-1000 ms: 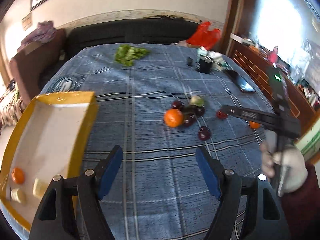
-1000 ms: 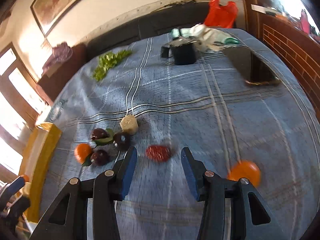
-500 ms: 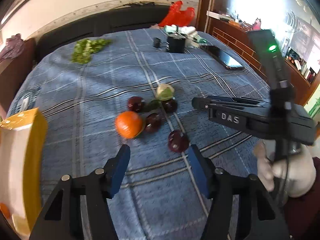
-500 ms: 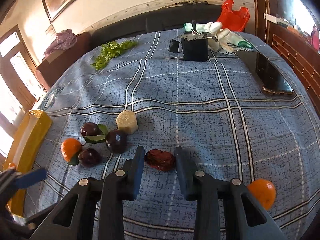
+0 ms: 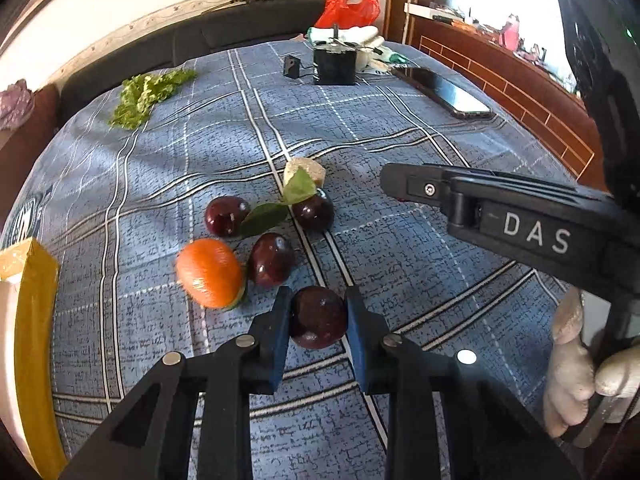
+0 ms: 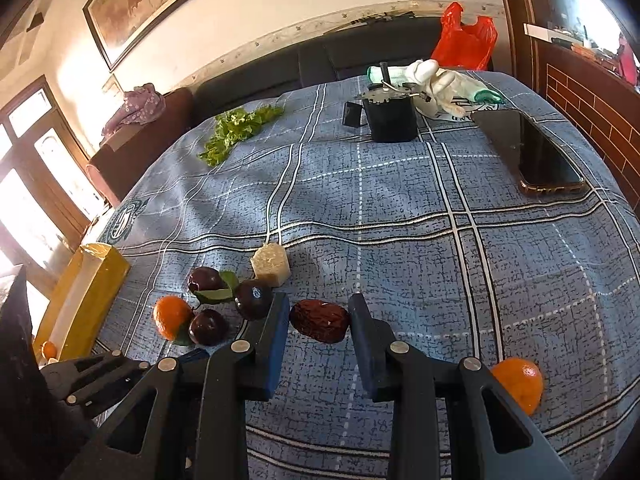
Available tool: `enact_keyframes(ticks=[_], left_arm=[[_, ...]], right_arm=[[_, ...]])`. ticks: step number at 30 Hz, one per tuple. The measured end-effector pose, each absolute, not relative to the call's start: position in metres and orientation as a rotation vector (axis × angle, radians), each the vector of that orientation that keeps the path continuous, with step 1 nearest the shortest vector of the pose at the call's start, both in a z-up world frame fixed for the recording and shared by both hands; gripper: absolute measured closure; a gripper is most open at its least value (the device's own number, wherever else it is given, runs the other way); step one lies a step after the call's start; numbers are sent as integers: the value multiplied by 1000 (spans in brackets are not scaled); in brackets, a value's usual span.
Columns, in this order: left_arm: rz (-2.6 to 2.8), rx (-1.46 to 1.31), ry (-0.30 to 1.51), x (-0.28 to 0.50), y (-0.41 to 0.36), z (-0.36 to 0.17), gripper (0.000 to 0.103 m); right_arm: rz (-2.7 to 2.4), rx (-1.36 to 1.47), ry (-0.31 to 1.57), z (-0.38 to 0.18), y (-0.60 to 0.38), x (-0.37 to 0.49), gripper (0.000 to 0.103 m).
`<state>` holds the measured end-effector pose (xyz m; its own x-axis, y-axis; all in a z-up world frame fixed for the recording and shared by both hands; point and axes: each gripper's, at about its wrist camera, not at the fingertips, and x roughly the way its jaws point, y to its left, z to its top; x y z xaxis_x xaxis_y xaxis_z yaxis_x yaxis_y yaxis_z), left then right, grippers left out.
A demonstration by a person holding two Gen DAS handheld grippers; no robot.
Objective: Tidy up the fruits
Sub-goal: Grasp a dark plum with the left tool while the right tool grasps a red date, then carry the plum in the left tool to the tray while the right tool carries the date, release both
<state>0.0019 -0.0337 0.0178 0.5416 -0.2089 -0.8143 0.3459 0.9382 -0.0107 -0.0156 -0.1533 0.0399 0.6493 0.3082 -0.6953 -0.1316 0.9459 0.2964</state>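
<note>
While both grippers pointed down at the blue plaid tabletop (image 5: 400,128), the left gripper (image 5: 318,312) had just clamped its blue pads on a dark plum (image 5: 318,317) sitting on the cloth; right gripper (image 6: 319,320) had its pads closed against both ends of a wrinkled red date (image 6: 320,321), also on the cloth. Just left of the held plum sat an orange (image 5: 208,272) touching another plum (image 5: 271,259); two more plums (image 5: 227,216) with green leaves (image 5: 266,216) lay just behind, and a pale chunk (image 5: 308,170) beyond those. Second orange (image 6: 520,384) lay apart at the right gripper's right side. Yellow box (image 6: 94,292) stood at the tabletop's left edge, a small orange piece (image 6: 49,348) visible inside. Far side held lettuce (image 5: 148,94), a black container (image 5: 334,65), a phone (image 5: 448,94), a red bag (image 5: 348,8). Gloved hand (image 5: 580,376) held the right gripper's handle
</note>
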Motion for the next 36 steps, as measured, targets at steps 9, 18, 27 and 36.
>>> enact_keyframes(ticks=[9,18,27,36], left_arm=[[-223,35,854,-42,32,67,78],[18,-68,784,-93,173,106,77],[175,-167,836,-92,284,90,77],[214,-268,923,-72,330,57,77]], right_arm=[[378,289,770,56,-142,-31,70],[671,497,849,78,-82,-55,69],[855,348,924,101,58,-80,68],[782,-25,946,67,181,-91,68]])
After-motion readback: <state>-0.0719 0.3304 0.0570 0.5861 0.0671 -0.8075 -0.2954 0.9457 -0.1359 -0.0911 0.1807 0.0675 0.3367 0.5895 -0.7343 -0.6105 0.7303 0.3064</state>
